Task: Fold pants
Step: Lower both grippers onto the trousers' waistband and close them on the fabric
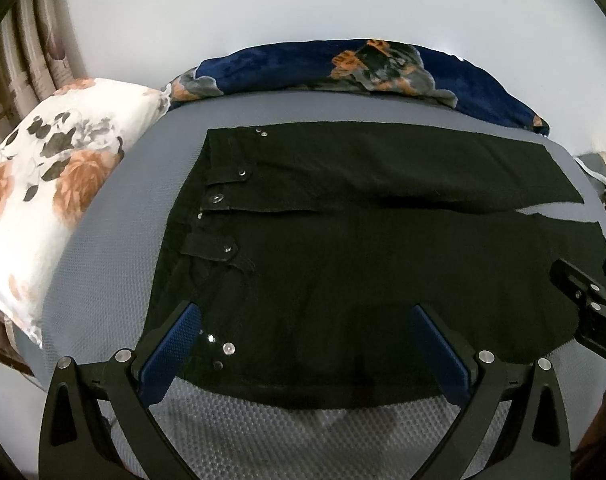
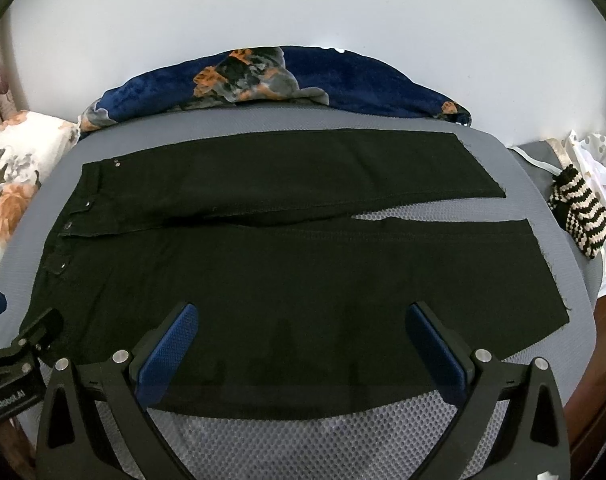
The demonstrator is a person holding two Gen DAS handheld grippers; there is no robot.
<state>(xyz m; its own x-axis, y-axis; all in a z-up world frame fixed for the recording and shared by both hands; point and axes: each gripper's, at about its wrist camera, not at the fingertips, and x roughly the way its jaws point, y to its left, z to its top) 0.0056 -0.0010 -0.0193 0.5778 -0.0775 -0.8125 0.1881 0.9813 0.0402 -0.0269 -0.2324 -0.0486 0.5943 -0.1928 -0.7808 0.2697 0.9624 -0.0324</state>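
Note:
Black pants (image 1: 343,240) lie flat on a grey mesh mat (image 1: 103,280), waistband with metal snaps to the left, both legs stretching right. They also show in the right wrist view (image 2: 303,272), with a small gap between the leg ends. My left gripper (image 1: 303,320) is open and empty, hovering over the near edge by the waistband. My right gripper (image 2: 303,320) is open and empty over the near edge of the near leg. Each gripper shows at the edge of the other's view, the right (image 1: 591,304) and the left (image 2: 19,356).
A white floral pillow (image 1: 43,184) lies left of the mat. A dark blue floral blanket (image 1: 343,68) lies along the far edge against a white wall. A black-and-white striped knit item (image 2: 579,216) and a white bag (image 2: 599,160) sit at the right.

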